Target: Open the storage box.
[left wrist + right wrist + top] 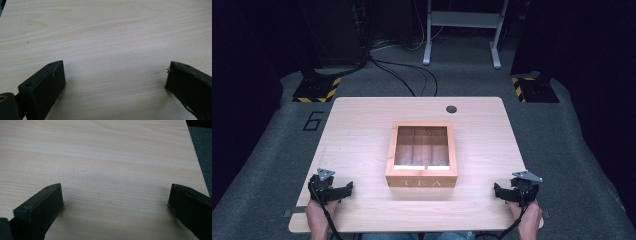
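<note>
Box (422,183) sits mid-table, lid shut, glass top showing dividers inside, "TEA" on the front face toward the person. Table (362,125) otherwise bare, apart from a dark cable hole (451,109) at 12 o'clock from the box.

Left gripper (336,192) rests at 8 o'clock from the box, well apart from it. Right gripper (502,192) rests at 4 o'clock, also well apart. Both sit low at the near edge, a hand on each.

Left gripper view: jaws spread wide, nothing between them, just wood grain. Right gripper view: same, jaws wide, nothing held, table's right edge at 2 o'clock.

Read: start pose, no contact yet. Step in hand looks like the approach to the box, likely to open the lid.

Next move, my guess: 1 gripper goes to the lid's front lip just above the lettering, the other steadies a side wall so the box doesn't slide. Lip looks thin, so the jaw needs to come in low and flat.
</note>
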Action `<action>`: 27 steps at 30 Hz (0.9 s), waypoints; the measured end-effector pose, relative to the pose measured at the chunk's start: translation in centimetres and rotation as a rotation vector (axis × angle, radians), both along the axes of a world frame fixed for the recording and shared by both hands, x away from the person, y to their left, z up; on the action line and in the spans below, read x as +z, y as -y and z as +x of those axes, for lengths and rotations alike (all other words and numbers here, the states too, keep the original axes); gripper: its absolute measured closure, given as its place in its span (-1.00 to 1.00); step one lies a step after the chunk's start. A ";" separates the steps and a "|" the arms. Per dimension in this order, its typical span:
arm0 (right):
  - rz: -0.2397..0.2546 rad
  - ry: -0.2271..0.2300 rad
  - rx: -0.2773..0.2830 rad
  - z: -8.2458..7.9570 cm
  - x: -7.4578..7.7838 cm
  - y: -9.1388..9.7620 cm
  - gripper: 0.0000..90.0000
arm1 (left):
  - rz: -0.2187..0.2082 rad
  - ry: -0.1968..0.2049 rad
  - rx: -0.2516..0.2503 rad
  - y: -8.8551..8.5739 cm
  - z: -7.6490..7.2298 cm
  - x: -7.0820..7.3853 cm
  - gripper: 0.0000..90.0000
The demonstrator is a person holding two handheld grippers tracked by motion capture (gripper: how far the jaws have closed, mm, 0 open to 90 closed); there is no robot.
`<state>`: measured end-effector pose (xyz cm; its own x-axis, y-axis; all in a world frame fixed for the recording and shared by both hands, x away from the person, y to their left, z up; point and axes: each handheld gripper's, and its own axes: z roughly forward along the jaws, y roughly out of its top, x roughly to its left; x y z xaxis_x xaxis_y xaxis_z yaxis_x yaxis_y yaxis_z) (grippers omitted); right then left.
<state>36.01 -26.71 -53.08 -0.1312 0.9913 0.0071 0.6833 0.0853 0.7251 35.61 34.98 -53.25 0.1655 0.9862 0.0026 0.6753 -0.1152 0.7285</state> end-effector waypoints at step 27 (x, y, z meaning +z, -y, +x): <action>-0.022 -0.023 0.089 -0.6 2.1 -1.9 -1.00 | 0.001 0.000 0.002 0.0 0.0 0.0 -0.95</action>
